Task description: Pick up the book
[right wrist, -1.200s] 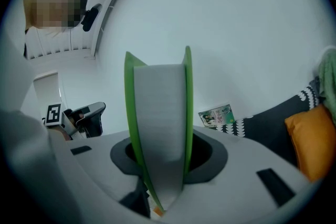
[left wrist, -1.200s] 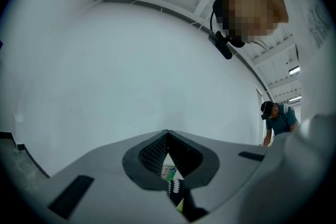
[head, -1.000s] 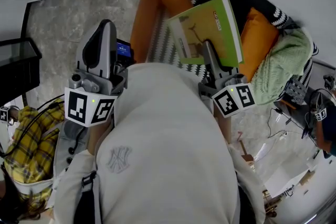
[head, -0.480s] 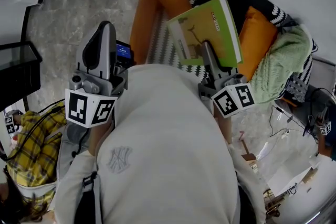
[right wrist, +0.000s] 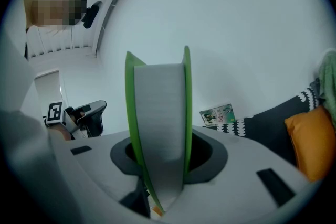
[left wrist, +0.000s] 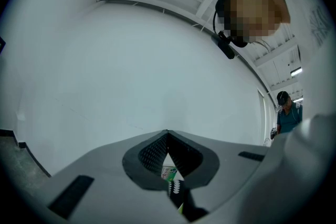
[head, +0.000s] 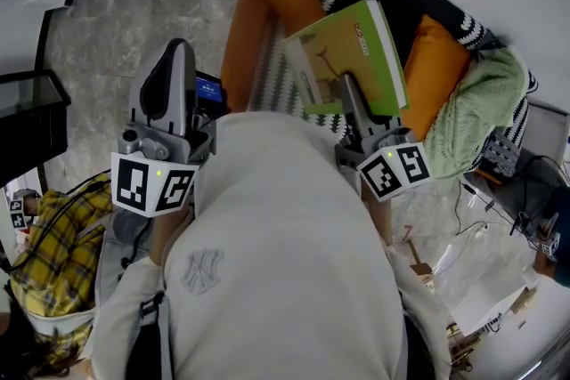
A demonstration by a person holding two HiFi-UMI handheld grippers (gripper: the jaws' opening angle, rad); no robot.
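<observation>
The two fingers of my right gripper [right wrist: 160, 160] are pinching the green book [right wrist: 160, 102]. They are about half open, because the thick book fills the gap, and the dark pads press on its two covers. The book stands up on its edge in the grip, with its white pages facing my camera. To do this step well, I think I should squeeze firmly and hold the wrist steady. The book is big and I only have it by one end, so it could tip or slip out. I would lift slowly and not swing it. In the head view the book hangs from my right gripper over the gap between the two orange cushions [head: 267, 4]. I judge it is up off them already. A green knitted blanket [head: 476, 116] lies to the right of it. A small picture booklet [right wrist: 218, 114] sits farther away by the white wall. My left gripper [left wrist: 168, 136] is well off to the left. Its fingers are pressed together at the tips and hold nothing.
</observation>
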